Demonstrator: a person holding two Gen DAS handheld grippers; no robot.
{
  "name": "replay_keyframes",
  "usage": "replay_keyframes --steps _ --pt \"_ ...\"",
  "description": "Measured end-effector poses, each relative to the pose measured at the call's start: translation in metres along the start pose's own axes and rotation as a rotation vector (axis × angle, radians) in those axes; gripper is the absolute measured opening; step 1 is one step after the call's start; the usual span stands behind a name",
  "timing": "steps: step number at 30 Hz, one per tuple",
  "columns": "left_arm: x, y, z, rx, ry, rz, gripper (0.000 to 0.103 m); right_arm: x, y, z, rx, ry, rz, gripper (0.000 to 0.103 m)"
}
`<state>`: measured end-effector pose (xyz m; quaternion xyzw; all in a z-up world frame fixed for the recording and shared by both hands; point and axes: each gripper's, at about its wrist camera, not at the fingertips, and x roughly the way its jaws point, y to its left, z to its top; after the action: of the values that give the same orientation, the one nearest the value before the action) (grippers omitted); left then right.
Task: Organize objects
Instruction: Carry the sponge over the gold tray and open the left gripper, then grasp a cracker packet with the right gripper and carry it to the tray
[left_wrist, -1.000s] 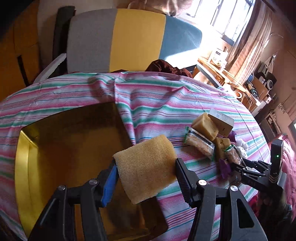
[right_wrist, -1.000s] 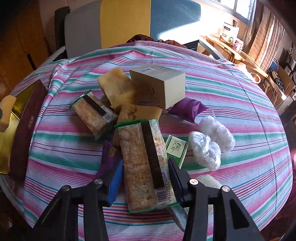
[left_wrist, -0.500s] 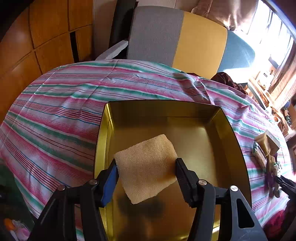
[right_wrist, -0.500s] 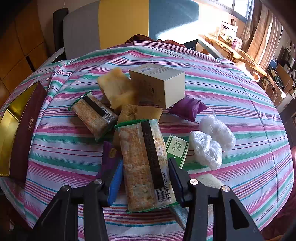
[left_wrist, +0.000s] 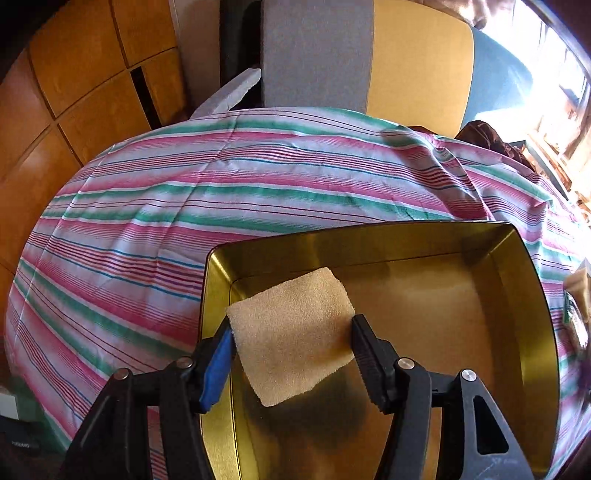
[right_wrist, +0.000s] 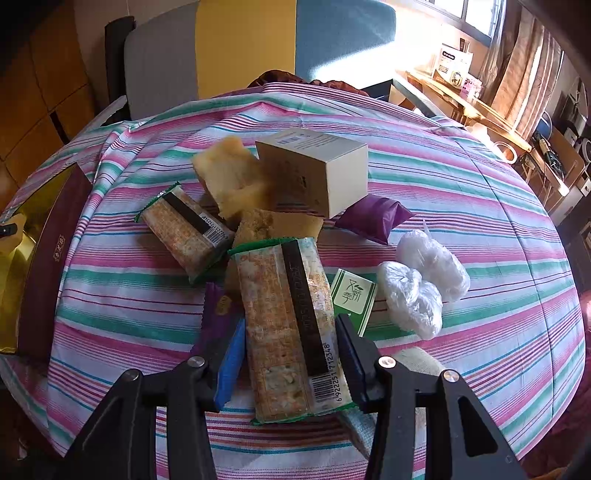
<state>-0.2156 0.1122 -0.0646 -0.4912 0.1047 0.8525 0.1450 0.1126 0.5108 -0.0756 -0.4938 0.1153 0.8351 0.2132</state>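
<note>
The left gripper (left_wrist: 291, 341), jaws just easing wider, pinches a porous tan sponge square (left_wrist: 295, 332) above the glossy gold tin (left_wrist: 532, 295), at its nine-o'clock wall; the right gripper (right_wrist: 290, 354) clamps a crinkly cracker packet (right_wrist: 288, 325) on the striped cloth (right_wrist: 461, 177); a cream carton (right_wrist: 314, 170) at twelve o'clock.
</note>
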Motion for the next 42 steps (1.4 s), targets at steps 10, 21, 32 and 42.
replay_keyframes --steps 10,21,32,42 --pt "0.011 0.0 0.009 0.01 -0.03 0.043 0.075 0.001 0.0 0.001 -0.005 0.001 -0.003 0.048" --pt "-0.026 -0.002 -0.003 -0.014 -0.134 0.031 0.083 0.001 -0.001 0.001 0.003 -0.008 -0.015 0.048" --pt "-0.106 -0.012 -0.09 -0.06 -0.228 0.033 0.083 -0.014 0.007 0.002 0.02 -0.071 0.047 0.048" --pt "-0.136 -0.022 -0.142 -0.079 -0.252 0.044 0.083 -0.016 0.03 0.002 -0.001 -0.055 0.041 0.048"
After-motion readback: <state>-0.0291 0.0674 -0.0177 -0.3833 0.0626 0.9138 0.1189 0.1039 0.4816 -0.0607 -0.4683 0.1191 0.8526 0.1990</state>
